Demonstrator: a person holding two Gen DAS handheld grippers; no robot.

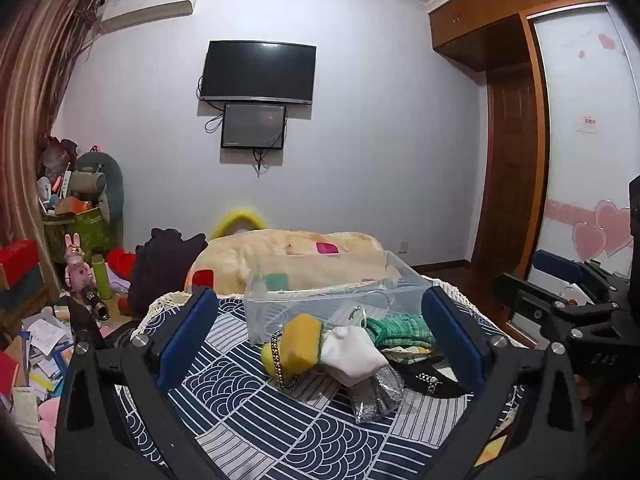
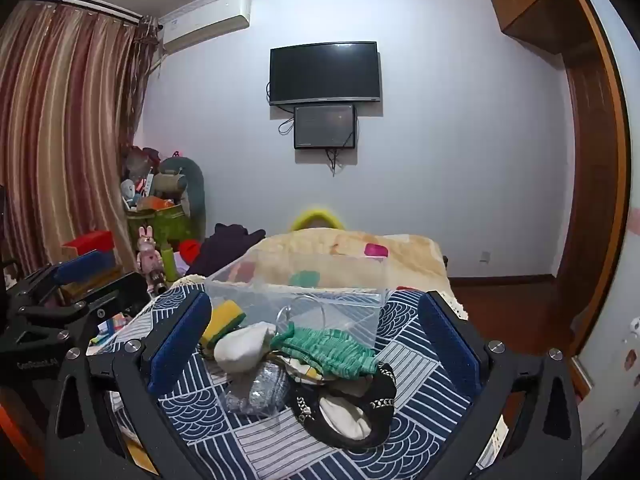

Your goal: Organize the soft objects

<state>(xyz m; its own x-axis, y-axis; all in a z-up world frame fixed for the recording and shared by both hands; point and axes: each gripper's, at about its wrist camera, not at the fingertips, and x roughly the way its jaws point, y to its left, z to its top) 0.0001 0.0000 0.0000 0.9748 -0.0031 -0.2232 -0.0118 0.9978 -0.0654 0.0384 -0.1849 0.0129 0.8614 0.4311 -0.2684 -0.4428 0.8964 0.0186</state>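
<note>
A pile of soft things lies on the blue patterned cloth: a yellow sponge with a chain, a white sock, a green knitted cloth, a silver pouch and a black band. Behind the pile stands a clear plastic box, empty. My left gripper is open, its blue pads wide on either side of the pile, touching nothing. My right gripper is open too, framing the same pile: sponge, sock, green cloth, pouch, box.
A beige blanket heaps up behind the box. Dark clothes, a pink toy rabbit and loose papers crowd the left side. Wardrobe doors stand at the right. The right gripper's body shows at the left view's right edge.
</note>
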